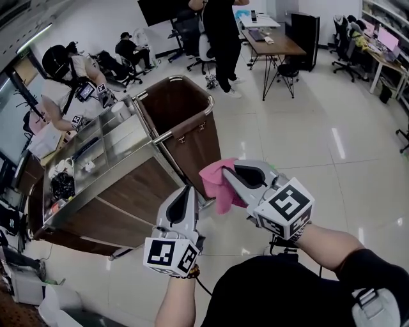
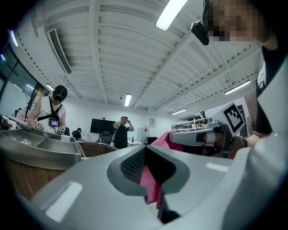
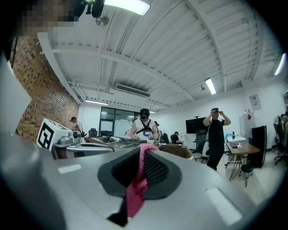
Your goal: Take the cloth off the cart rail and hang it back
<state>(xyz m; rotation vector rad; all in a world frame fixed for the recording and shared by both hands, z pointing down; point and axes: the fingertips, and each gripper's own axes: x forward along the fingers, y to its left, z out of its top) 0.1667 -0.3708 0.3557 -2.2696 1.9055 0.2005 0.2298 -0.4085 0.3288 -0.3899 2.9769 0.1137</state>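
Both tools have the same thing in hand: the left gripper (image 1: 190, 191) has its jaws closed on one edge of a pink cloth (image 1: 217, 188), and the right gripper (image 1: 229, 172) is clamped tight on another fold of it. Each gripper view shows a strip of the pink fabric pinched between the dark pads.

The cloth is held in the air just off the near corner of a housekeeping cart (image 1: 121, 191), beside its brown linen bag (image 1: 192, 144). The cloth is bunched. Its long axis runs from one gripper to the other, across that corner, and the loose end droops toward the floor below the right gripper.

The cart has wood-panel sides and a stainless steel top tray (image 1: 131, 137) holding small items. A person in a white top (image 1: 70, 83) bends over the far end of the cart.

Around the cart lies a glossy pale tile floor (image 1: 319, 153). Beyond the linen bag a person in black (image 1: 220, 32) stands near a wooden desk (image 1: 275, 41) and office chairs. Overhead, the white ribbed ceiling carries strip lights (image 2: 171, 13).
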